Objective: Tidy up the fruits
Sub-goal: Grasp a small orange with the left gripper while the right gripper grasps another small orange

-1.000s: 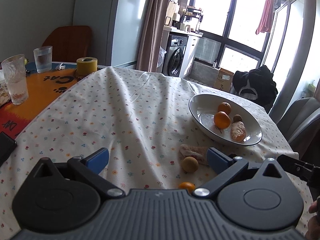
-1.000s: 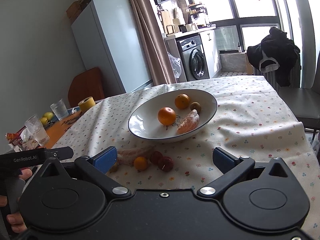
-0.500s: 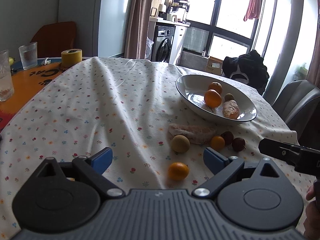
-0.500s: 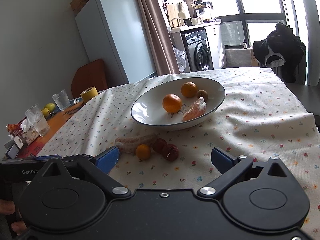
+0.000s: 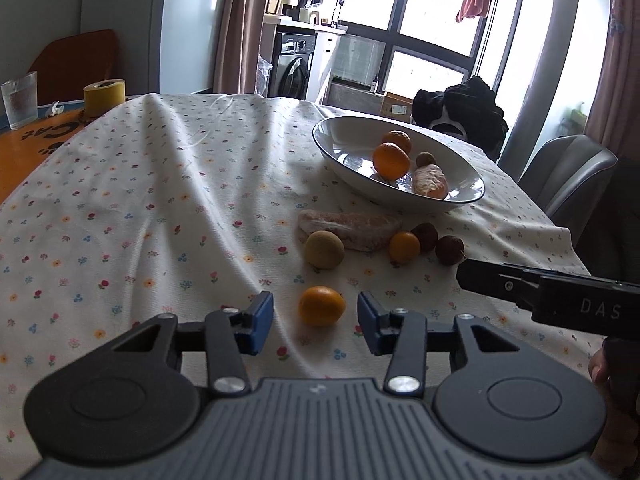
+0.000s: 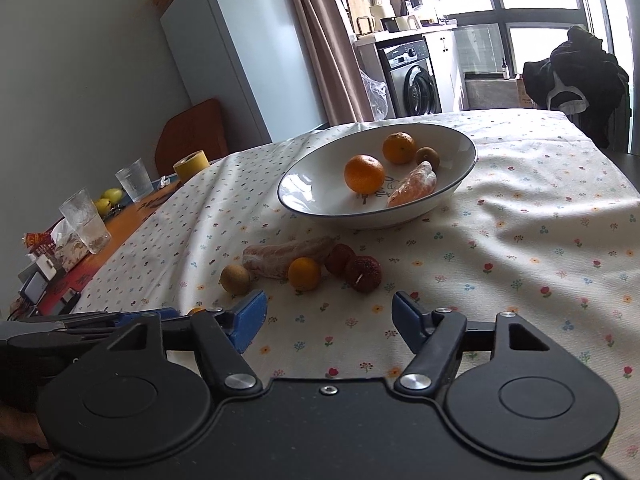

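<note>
A small orange fruit [image 5: 322, 306] lies on the flowered tablecloth between the blue fingers of my left gripper [image 5: 315, 320], which is open with a gap on each side of the fruit. Beyond it lie a brownish round fruit [image 5: 324, 249], a peeled citrus segment [image 5: 350, 230], another small orange fruit [image 5: 404, 247] and two dark red lychees [image 5: 450, 250]. The white bowl [image 5: 344, 136] holds two oranges, a small brown fruit and a peeled mandarin [image 6: 414, 186]. My right gripper [image 6: 328, 320] is open over bare cloth, short of the lychees [image 6: 363, 274].
Two glasses [image 6: 84, 220], a yellow tape roll [image 6: 191, 164] and lemons [image 6: 108, 200] stand on the orange table part at the left. A grey chair [image 5: 568, 176] is beyond the table's right edge. Bare cloth stretches left of the fruit.
My left gripper came down and forward to the small orange fruit, and its fingers narrowed around it. My right gripper dropped a little closer to the loose fruit.
</note>
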